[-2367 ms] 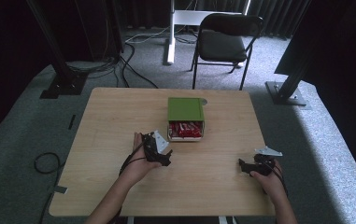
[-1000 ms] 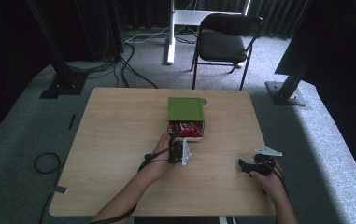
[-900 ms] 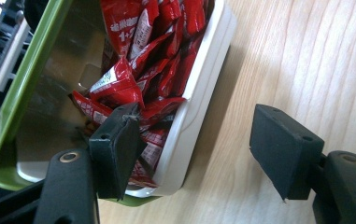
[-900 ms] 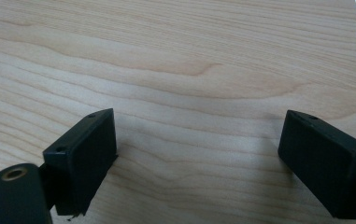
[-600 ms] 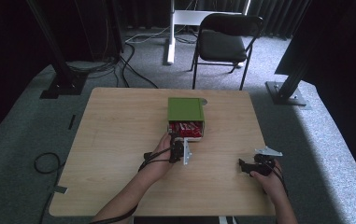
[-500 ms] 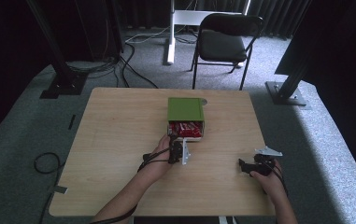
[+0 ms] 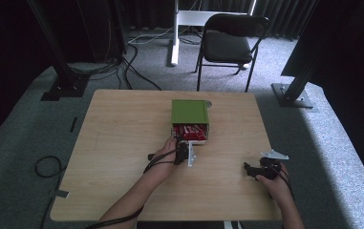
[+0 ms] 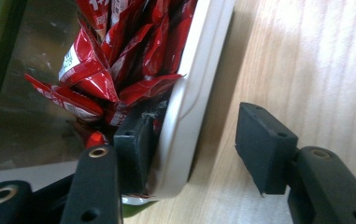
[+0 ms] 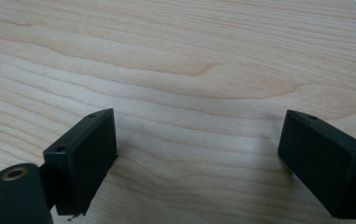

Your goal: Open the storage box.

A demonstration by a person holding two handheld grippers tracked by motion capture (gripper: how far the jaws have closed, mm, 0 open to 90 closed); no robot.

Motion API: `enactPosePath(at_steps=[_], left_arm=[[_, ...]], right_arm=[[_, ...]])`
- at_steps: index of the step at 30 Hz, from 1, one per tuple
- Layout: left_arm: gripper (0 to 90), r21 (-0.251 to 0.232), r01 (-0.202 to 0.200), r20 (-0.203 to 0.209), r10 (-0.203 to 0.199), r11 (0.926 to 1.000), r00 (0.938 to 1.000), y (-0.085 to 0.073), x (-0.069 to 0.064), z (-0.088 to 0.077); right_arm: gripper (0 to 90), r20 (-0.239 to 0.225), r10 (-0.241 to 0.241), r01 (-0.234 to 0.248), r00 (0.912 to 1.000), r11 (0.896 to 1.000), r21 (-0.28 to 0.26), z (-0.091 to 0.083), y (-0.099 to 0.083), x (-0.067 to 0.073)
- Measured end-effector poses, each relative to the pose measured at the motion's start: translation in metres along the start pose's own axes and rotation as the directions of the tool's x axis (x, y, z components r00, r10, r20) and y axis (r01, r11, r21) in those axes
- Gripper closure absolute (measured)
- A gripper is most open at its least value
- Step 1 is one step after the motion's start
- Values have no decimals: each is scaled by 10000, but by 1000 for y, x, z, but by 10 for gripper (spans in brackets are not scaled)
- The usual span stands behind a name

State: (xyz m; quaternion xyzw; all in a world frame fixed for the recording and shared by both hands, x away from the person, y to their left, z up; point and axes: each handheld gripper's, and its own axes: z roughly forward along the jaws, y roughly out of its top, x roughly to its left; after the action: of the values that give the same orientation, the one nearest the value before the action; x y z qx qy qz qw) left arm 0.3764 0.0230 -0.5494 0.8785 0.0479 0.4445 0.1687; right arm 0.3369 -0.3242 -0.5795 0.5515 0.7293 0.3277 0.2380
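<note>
table (image 7: pixel 122 143): pale matt wood | wrappers (image 8: pixel 119 60): glossy red foil | tray (image 8: pixel 199 84): smooth white plastic

Green box (image 7: pixel 189 112): flat green lid on top, white inner rim (image 8: pixel 199 93), standing mid-tabletop with its open side toward the person. Red snack wrappers (image 8: pixel 119 60): glossy, crinkled, white print, packed inside and bunched at the opening; probably sweets, lettering unreadable.

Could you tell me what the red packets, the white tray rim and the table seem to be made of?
Red packets: probably glossy plastic film or foil, given the sharp creases and shine. White tray rim: likely smooth moulded plastic, with rounded edges and an even sheen. Table: pale wood or wood-look laminate, matte, with visible grain lines.
</note>
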Motion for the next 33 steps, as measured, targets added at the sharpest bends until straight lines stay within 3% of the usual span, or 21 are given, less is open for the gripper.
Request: enactPosePath(at_steps=[7, 15, 23, 33], left_arm=[[604, 255, -155, -414, 166, 9996, 9990, 1, 3, 4], [683, 530, -205, -418, 227, 9984, 9989, 4, 2, 5], [693, 750, -322, -248, 342, 9967, 9991, 6, 5, 4], [694, 763, -33, -25, 35, 9971, 10000, 9, 2, -2]], right_arm=[[111, -1, 1, -1, 10000, 10000, 1, 0, 0, 0], [110, 0, 1, -1, 10000, 10000, 0, 0, 0, 0], [112, -3, -4, 4, 10000, 10000, -2, 0, 0, 0], [112, -4, -4, 4, 10000, 10000, 0, 0, 0, 0]])
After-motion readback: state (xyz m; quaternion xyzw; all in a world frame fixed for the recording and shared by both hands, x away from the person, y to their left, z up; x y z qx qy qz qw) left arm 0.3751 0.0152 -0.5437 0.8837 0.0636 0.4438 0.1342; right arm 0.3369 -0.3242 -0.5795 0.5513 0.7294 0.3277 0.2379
